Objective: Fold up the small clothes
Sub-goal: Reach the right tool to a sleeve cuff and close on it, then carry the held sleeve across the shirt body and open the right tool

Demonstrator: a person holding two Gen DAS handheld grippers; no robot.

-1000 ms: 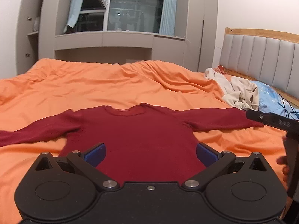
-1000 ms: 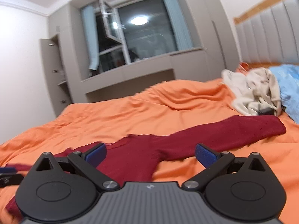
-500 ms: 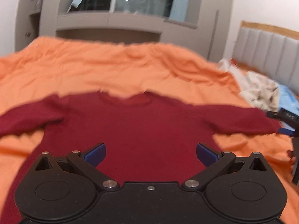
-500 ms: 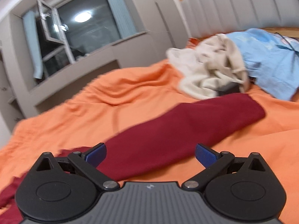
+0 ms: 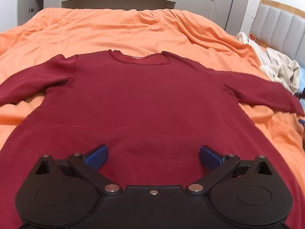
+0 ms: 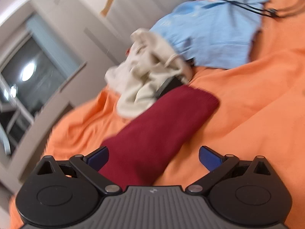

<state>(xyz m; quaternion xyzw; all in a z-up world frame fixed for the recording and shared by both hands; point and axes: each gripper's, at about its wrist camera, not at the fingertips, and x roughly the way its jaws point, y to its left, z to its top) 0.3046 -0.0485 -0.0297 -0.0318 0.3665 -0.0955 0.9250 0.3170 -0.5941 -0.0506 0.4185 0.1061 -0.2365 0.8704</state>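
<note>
A dark red long-sleeved top point(image 5: 148, 103) lies flat and face up on the orange bed cover point(image 5: 122, 30), its neckline at the far side and both sleeves spread outward. My left gripper point(image 5: 153, 157) hovers open over the lower body of the top, nothing between its blue pads. In the right wrist view, the top's right sleeve point(image 6: 158, 131) runs away from me to its cuff. My right gripper point(image 6: 153, 158) is open above that sleeve, with the left pad over the fabric's edge and the right pad over bare cover.
A cream garment point(image 6: 144, 76) is heaped just beyond the sleeve cuff, with a light blue garment point(image 6: 213, 30) and a black cable point(image 6: 247, 7) behind it. A padded headboard point(image 5: 282, 28) stands at the right. Grey cabinets and a window line the far wall.
Both grippers have dropped closer to the bed. The left one moved in over the top's body. The right one swung rightward along the sleeve toward its cuff. Both stayed open.
</note>
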